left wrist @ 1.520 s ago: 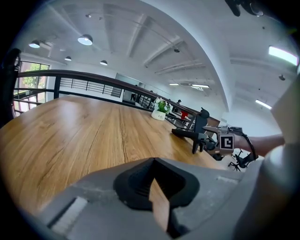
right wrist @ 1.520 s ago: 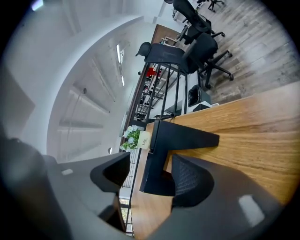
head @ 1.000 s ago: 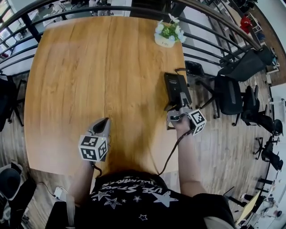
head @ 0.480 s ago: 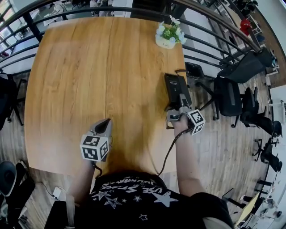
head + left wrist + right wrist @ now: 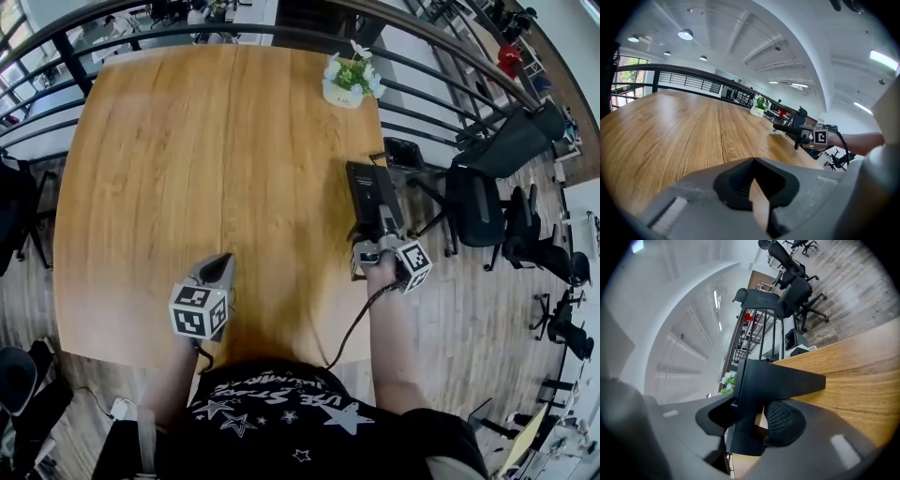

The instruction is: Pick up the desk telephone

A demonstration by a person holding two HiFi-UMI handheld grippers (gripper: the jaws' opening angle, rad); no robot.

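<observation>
The black desk telephone (image 5: 373, 192) lies near the right edge of the wooden table (image 5: 187, 169). My right gripper (image 5: 373, 246) is shut on the telephone's near end. In the right gripper view the telephone (image 5: 778, 380) fills the space between the jaws, and both pads press on its edge (image 5: 750, 416). In the left gripper view the telephone (image 5: 785, 127) appears far right, its near end seemingly a little off the wood. My left gripper (image 5: 217, 265) rests low over the table's front middle. Its jaws (image 5: 757, 187) are closed to a point with nothing in them.
A potted plant (image 5: 349, 75) stands at the table's far right corner. A black railing (image 5: 441, 56) runs behind the table. Office chairs (image 5: 487, 187) stand on the floor to the right. A cable (image 5: 354, 323) hangs from the right gripper toward the person.
The right gripper sits slightly further onto the telephone's near end. The left gripper has kept its place.
</observation>
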